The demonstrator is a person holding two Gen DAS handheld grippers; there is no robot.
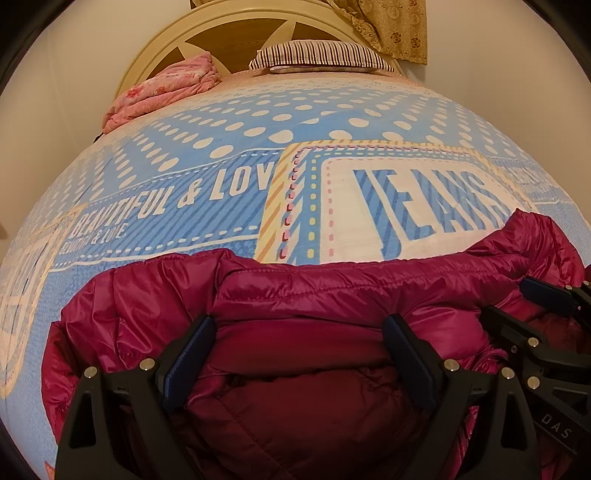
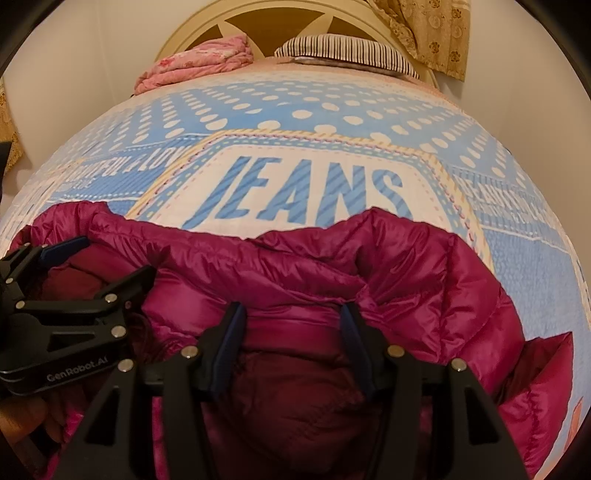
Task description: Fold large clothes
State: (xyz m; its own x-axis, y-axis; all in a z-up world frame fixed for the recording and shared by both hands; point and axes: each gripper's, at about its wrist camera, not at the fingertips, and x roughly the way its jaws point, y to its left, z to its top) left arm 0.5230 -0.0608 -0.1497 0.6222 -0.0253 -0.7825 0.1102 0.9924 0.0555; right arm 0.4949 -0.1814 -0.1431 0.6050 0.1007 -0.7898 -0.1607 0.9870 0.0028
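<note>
A magenta puffer jacket [image 1: 332, 291] lies bunched on the blue printed bedspread [image 1: 207, 155] at the near end of the bed; it also shows in the right wrist view [image 2: 406, 266]. My left gripper [image 1: 299, 332] is open, its jaws wide apart and straddling a fold of the jacket. My right gripper [image 2: 291, 317] is open too, with jacket fabric lying between its jaws. Each gripper shows in the other's view, the right one [image 1: 517, 299] beside the left, the left one [image 2: 107, 258] beside the right, both over the jacket.
A folded pink quilt [image 1: 166, 88] and a striped pillow [image 1: 321, 55] lie at the head of the bed against the cream headboard [image 1: 207, 26]. A patterned curtain [image 1: 395, 29] hangs at the back right. Bare bedspread [image 2: 314, 122] stretches beyond the jacket.
</note>
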